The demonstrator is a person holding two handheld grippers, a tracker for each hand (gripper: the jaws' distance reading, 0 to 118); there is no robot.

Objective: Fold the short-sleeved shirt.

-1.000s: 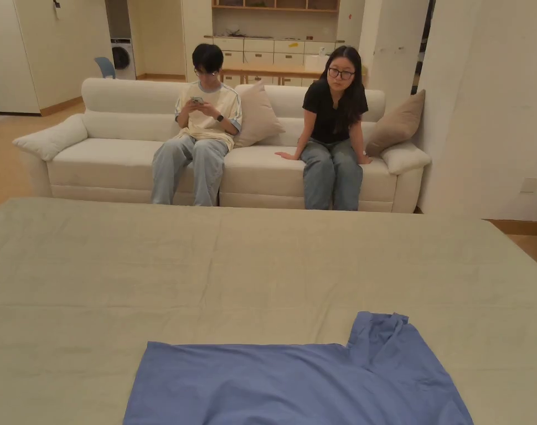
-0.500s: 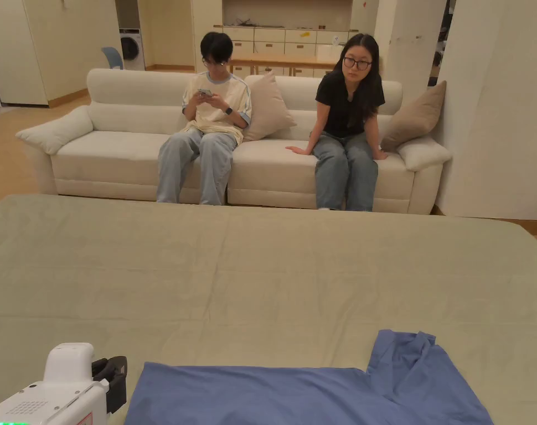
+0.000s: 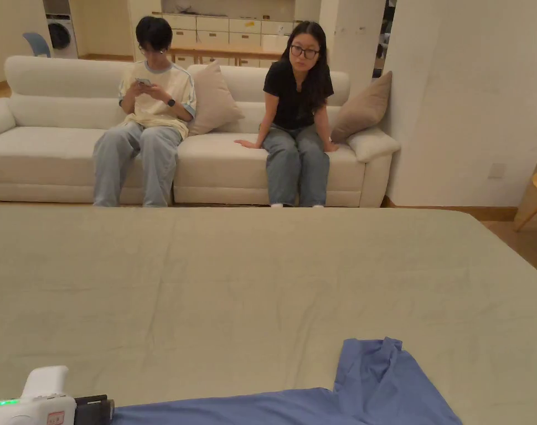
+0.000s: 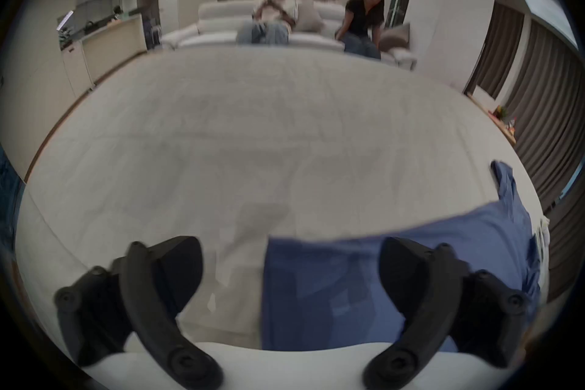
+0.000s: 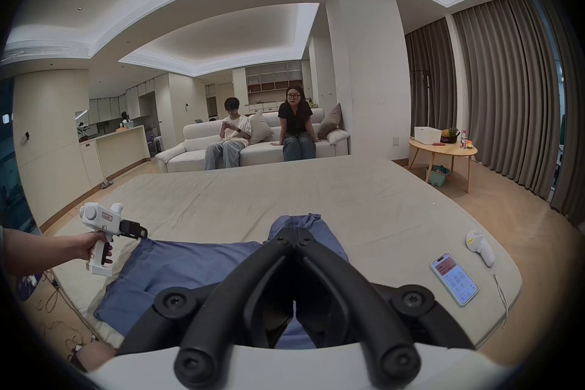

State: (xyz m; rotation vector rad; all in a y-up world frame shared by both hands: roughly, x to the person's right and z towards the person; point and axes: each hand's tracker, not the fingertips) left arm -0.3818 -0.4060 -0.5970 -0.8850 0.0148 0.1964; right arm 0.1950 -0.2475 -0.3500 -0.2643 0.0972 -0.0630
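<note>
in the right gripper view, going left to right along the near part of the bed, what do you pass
The person's hand holding the left tongs → blue shirt → the right tongs, shut, over the shirt → phone → white controller.

The left claw (image 4: 291,273) hung with jaws wide apart over the blue short-sleeved shirt's (image 4: 411,257) edge on the bed (image 4: 253,127).

A wide bed (image 3: 251,288), covered with a creased beige sheet (image 5: 285,194), carries a blue short-sleeved shirt (image 5: 196,267) spread flat at its near edge. Off to the right lie a smartphone (image 5: 453,279), screen lit, and a white controller (image 5: 479,246) with a cord.
</note>
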